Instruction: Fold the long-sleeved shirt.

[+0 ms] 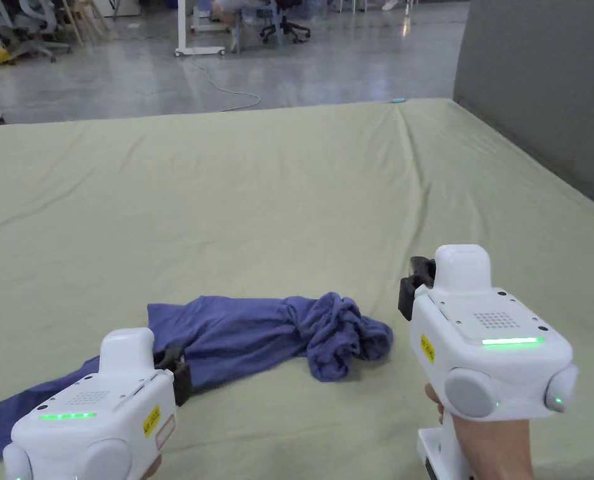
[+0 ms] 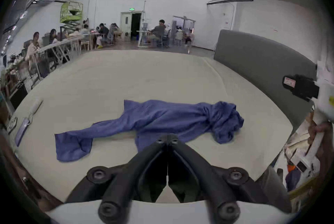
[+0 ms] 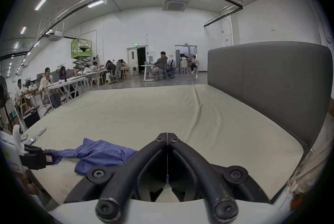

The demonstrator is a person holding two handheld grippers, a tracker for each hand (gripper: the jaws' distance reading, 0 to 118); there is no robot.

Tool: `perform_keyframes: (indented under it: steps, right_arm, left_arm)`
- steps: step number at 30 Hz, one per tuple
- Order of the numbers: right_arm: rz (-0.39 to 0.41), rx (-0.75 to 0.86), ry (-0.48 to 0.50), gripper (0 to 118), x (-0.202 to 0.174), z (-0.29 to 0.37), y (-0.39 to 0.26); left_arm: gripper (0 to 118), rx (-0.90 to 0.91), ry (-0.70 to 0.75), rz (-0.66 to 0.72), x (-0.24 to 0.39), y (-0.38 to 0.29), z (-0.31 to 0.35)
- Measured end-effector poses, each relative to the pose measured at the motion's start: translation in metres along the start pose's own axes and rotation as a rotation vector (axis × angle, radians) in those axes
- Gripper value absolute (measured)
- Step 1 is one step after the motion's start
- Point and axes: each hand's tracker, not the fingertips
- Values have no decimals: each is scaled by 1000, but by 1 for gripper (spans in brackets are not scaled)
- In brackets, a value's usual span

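**Both grippers clenched and empty over a crumpled shirt**

Left gripper (image 2: 167, 138) sits at the bottom centre of its own view with its two jaws pressed tip to tip and nothing between them; its tips lie over the near edge of the blue shirt (image 2: 162, 117), though whether they touch the cloth I cannot tell. In the head view this gripper (image 1: 175, 369) is at the lower left, hovering low at the shirt's near side, which suits a first pinch at an edge once the jaws part.

Right gripper (image 3: 167, 136) is likewise clamped on nothing, its tips aimed over bare bed sheet (image 3: 198, 115). From the head view it (image 1: 414, 290) sits at the lower right, held apart from the shirt (image 1: 258, 337) and just right of the bunched end, probably waiting to take that end.

That shirt lies in the lower middle of the head view as a twisted strip: one flat part trails toward the lower left corner, the right end is balled up. Folding has not begun, I judge; the cloth must first be spread flat, and the wadded end is likely to need shaking out.

A grey headboard (image 1: 539, 81) fills the upper right.
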Motion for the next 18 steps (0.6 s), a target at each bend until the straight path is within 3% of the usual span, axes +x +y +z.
perform_keyframes:
  steps: [5, 7, 9, 10, 11, 16, 18]
  right_arm:
    - [9, 3, 9, 0, -6, 2, 4]
    - [15, 1, 10, 0, -6, 3, 5]
    - [12, -1, 6, 0, -6, 3, 5]
    - [8, -2, 5, 0, -6, 3, 5]
    - [6, -4, 6, 0, -5, 3, 4]
    - [18, -27, -4, 0, -3, 0, 1]
    - [12, -69, -22, 0, -2, -4, 0]
  left_arm:
    - [0, -5, 10, 27, 0, 13, -15]
    - [3, -100, 62, 17, -2, 14, -39]
    - [73, -222, 105, 2, -7, 12, -72]
    - [93, -266, 105, 1, -10, 9, -87]
    - [98, -294, 114, -5, -10, 5, -100]
    - [97, -412, 143, 71, -21, -6, -158]
    - [67, -437, 166, 23, -18, -9, -168]
